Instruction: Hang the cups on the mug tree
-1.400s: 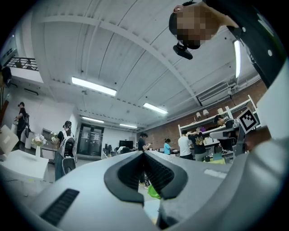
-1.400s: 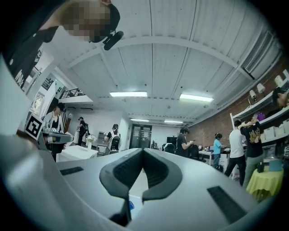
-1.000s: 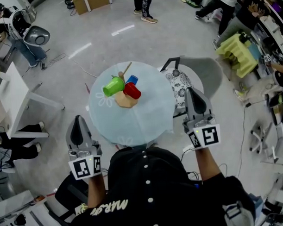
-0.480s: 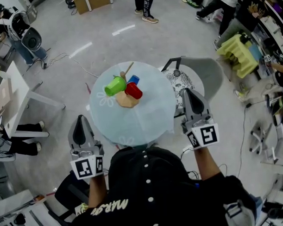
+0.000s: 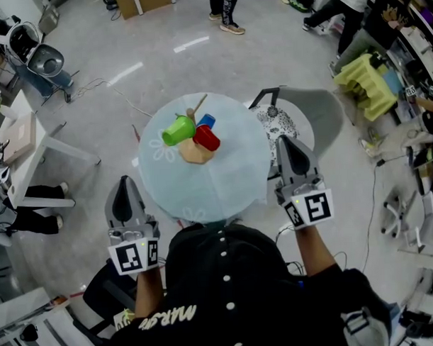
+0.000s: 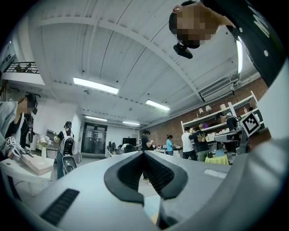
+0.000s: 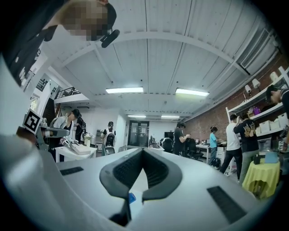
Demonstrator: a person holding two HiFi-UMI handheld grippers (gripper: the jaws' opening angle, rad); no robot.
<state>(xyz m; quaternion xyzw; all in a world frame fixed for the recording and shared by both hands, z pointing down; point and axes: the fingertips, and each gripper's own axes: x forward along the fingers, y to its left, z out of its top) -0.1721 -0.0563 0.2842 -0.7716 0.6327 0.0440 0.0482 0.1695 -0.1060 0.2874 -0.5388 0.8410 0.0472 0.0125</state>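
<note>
A wooden mug tree [image 5: 193, 152] stands on the far left part of the round table with a pale blue cloth [image 5: 224, 179]. A green cup [image 5: 176, 130], a red cup [image 5: 207, 138] and a blue cup [image 5: 205, 121] cluster on its pegs; one bare peg [image 5: 198, 105] sticks up behind them. My left gripper [image 5: 123, 186] [image 6: 144, 153] hovers off the table's near left edge, shut and empty. At the near right edge my right gripper [image 5: 286, 141] [image 7: 143, 151] is also shut, with nothing in it. Both point roughly level and stay well short of the tree.
A chair with a patterned cushion [image 5: 274, 128] and a grey back [image 5: 317, 108] stands against the table's right side. A white table [image 5: 31, 143] is off to the left. People stand at the far side of the room [image 5: 225, 9], and cables lie on the floor.
The head view has shifted slightly. Both grippers keep their places beside the table and stay shut. The cups and the tree have not moved.
</note>
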